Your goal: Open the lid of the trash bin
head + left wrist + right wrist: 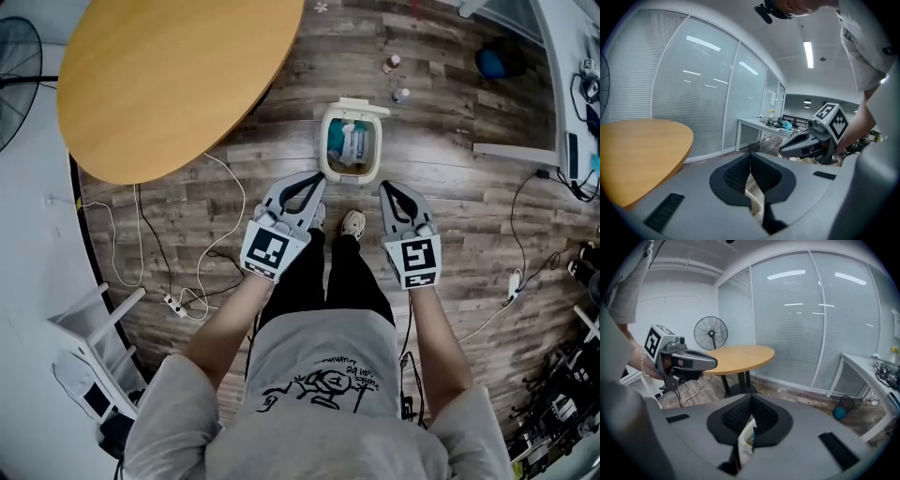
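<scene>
A small cream trash bin (372,150) stands on the wood floor just ahead of the person's shoes (352,223). Its lid (364,106) is tipped up at the far side, and teal and white rubbish shows inside. My left gripper (317,181) hovers at the bin's near left corner and my right gripper (384,188) at its near right, both shut and holding nothing. In the left gripper view the shut jaws of the left gripper (750,155) leave a slit that shows the bin's rim (757,205). In the right gripper view the right gripper (751,397) looks the same, with the bin (746,436) below.
A round wooden table (169,75) fills the upper left, with cables and a power strip (178,305) on the floor beside it. Two small bottles (392,64) stand beyond the bin. A blue bag (492,61) and a white desk (562,84) are at the right. A fan (711,333) stands behind the table.
</scene>
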Motion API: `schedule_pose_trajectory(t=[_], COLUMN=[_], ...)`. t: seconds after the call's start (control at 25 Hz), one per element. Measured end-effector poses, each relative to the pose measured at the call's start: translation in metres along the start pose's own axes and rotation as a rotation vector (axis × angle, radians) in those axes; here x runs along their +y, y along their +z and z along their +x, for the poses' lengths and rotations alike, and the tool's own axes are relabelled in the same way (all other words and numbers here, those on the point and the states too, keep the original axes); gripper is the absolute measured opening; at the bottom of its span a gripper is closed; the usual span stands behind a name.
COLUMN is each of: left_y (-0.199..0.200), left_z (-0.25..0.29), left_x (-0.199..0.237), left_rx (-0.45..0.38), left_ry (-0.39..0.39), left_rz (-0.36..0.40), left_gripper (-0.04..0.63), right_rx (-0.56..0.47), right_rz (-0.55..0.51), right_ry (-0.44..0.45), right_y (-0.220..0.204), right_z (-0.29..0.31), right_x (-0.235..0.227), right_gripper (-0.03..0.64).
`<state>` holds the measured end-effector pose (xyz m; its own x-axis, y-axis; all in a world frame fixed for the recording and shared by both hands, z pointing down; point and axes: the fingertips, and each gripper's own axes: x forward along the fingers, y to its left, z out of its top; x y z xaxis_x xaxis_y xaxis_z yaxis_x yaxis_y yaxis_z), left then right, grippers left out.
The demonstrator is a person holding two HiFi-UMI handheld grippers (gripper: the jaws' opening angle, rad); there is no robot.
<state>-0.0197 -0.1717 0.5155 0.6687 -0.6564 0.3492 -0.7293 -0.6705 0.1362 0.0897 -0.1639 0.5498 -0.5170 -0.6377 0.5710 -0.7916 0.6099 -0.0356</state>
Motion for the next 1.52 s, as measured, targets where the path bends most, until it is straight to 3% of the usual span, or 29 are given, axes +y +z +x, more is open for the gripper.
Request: schedule_pose_trajectory(t=[0.68, 1.04, 1.52], left_y=[0.159, 0.208, 0.268], left_z=[-0.074, -0.096, -0.130], left_x=[-0.049, -0.063, -0.070], left_rx=[-0.185, -0.225, -0.306], left_ry=[-0.025, -0.037, -0.056], left_rz=[-0.002, 0.039, -0.005], left_gripper=[0.020, 0.020, 0.020], right_rx=[-0.190, -0.256, -0.363], right_rz=[0.019, 0.022, -0.003], right_ry=[-0.072, -0.091, -0.078], right_y=[0.129, 0.173, 0.237], right_z=[-0.119, -0.157, -0.204], right_x=[0.000, 0.003, 0.015], right_gripper=[0.008, 0.008, 0.008])
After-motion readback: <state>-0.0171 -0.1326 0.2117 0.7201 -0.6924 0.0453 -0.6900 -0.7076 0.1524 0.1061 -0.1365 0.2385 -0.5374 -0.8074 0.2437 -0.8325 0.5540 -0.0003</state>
